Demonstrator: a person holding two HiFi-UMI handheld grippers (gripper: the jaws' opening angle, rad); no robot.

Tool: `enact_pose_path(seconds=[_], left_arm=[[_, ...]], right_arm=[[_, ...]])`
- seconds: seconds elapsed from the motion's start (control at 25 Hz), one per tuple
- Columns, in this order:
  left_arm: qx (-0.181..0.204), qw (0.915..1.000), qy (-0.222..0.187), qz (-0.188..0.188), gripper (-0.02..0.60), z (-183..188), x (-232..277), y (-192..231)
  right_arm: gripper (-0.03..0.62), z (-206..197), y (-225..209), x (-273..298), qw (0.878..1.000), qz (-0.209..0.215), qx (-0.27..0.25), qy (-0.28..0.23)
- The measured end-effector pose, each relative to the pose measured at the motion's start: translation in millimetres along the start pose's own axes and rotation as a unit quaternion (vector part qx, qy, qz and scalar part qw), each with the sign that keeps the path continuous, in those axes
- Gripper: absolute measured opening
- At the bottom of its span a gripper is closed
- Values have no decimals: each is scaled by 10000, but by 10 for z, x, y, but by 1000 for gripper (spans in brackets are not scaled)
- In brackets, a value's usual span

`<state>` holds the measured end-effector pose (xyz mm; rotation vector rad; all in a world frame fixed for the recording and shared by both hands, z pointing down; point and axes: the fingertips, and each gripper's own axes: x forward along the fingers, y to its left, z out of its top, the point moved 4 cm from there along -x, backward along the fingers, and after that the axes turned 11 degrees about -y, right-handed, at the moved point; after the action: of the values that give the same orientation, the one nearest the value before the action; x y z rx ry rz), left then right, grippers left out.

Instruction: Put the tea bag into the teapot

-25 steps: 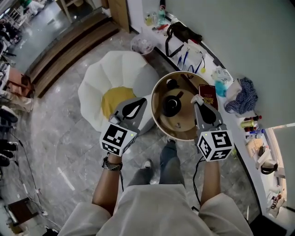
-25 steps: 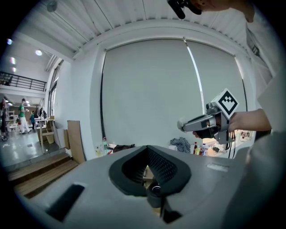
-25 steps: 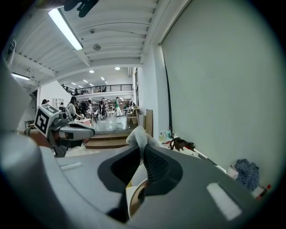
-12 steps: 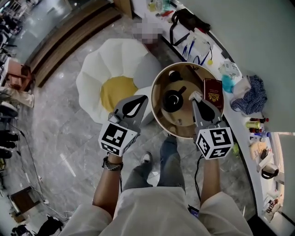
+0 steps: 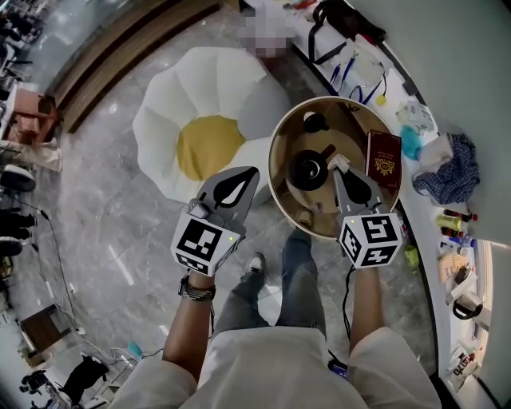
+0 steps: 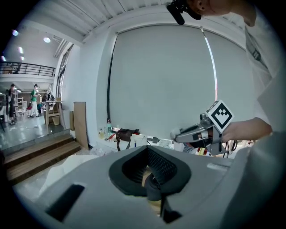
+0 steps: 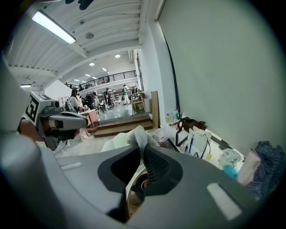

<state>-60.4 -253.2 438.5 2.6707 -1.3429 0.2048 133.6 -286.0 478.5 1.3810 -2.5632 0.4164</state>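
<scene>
While the person's legs (image 5: 297,275) stand just on the near side of the teapot (image 5: 308,170), both arms reach forward over the grey floor (image 5: 104,232). The left hand-held gripper (image 5: 249,174) is held well left of the teapot, off the edge of the table (image 5: 281,192); its jaws are closed tip to tip with nothing between them, which the left gripper view confirms. The right hand-held gripper (image 5: 342,169) is over the table, just right of the teapot, its jaws clamped on the white tea bag (image 5: 338,162). In the right gripper view the tea bag (image 7: 139,135) sticks up crumpled from between the pads, with the dark pot seen below it. The tea bag is beside the teapot's side arm, not inside the pot.

The teapot is black and sits upright near the middle of the round, brown table. Right of it lies a red book (image 5: 383,157). Beyond it is a small dark piece (image 5: 313,122); I cannot tell what it is. Left of the teapot, on the floor, lies a white flower cushion (image 5: 172,120) with a yellow centre. Right of it runs the wall table (image 5: 423,209), carrying a blue cloth (image 5: 447,168) and, farther off, a dark bag (image 5: 339,20).
</scene>
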Motion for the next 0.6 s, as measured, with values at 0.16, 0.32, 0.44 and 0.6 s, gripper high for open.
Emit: enact_pose_path(seconds=[0.16,0.32,0.44,0.6], left_arm=[[-98,9999,90,82,5,-134,29,90],[-129,9997,195,108,5,-273,119,142],[-184,9994,281,126,5,-389,184,179],[-247,9989,381,114,5,-507,257,226]], right_arm=[[32,-238,-38,192,9996,60,43,275],[31,-480,-100,368,9986,82,140,503],[32,-630,-135,471,9978,110,190,627],[32,-813,-176,595,9962,144,233,821]])
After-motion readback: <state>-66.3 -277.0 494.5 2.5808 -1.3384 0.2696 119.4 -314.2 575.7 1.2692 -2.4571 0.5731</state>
